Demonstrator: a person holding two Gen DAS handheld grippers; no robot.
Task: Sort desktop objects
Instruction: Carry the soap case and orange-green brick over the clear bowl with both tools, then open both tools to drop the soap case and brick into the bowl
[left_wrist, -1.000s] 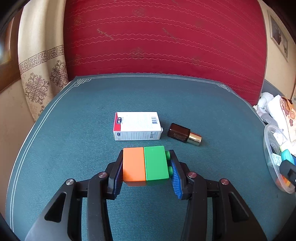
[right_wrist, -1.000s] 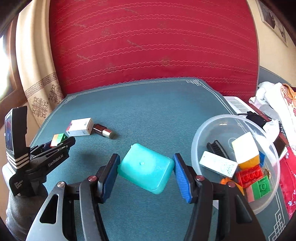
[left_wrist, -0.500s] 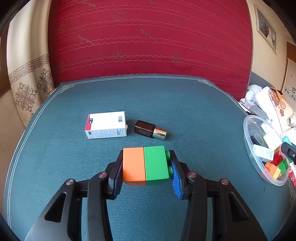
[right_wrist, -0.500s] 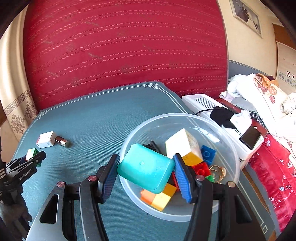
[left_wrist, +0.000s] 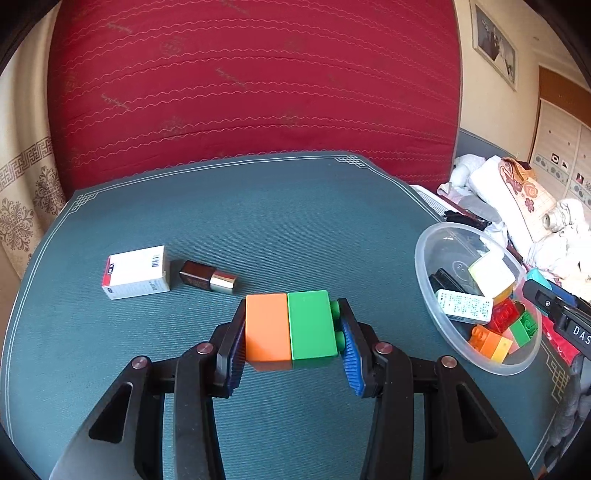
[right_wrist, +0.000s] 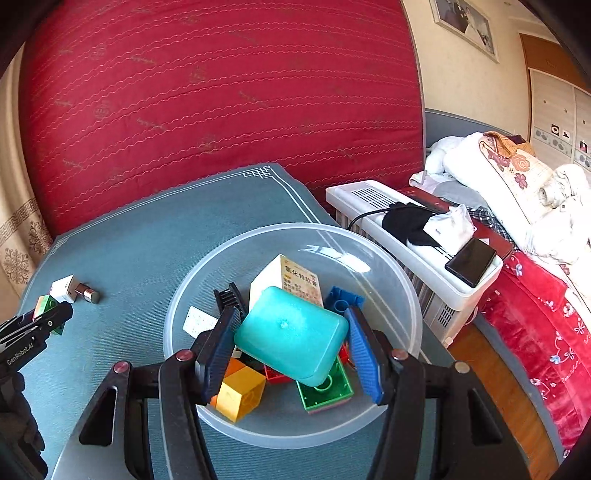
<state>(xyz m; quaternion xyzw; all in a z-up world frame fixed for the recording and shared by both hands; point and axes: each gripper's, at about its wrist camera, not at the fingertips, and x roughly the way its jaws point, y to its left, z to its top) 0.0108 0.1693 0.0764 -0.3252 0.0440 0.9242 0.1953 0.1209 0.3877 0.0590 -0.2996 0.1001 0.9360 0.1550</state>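
Two grips are loaded at once. The right gripper (right_wrist: 291, 345) has its fingers pressed on a teal case (right_wrist: 291, 334), tilted and hanging over the middle of the clear bowl (right_wrist: 369, 243), above a heap of bricks, a white carton and a black comb. The left gripper (left_wrist: 291, 334) has its fingers closed on an orange-and-green block pair (left_wrist: 291, 326), over the blue mat (left_wrist: 258, 206), left of the bowl. Farther left on the mat lie a white box (left_wrist: 136, 273) and, just beside it, a brown lipstick (left_wrist: 208, 280), both unsorted.

Likely trouble: the case would land on an uneven heap, so it could tip, slide toward the near rim, or knock the yellow brick (right_wrist: 240, 397) out, since the bowl is light and shallow. A drop from height would worsen this. The block pair is gripped across its seam and studs; squeezing unevenly might split it or let it twist free. If the left hand heads for the bowl while the right is above it, the two tools could collide.
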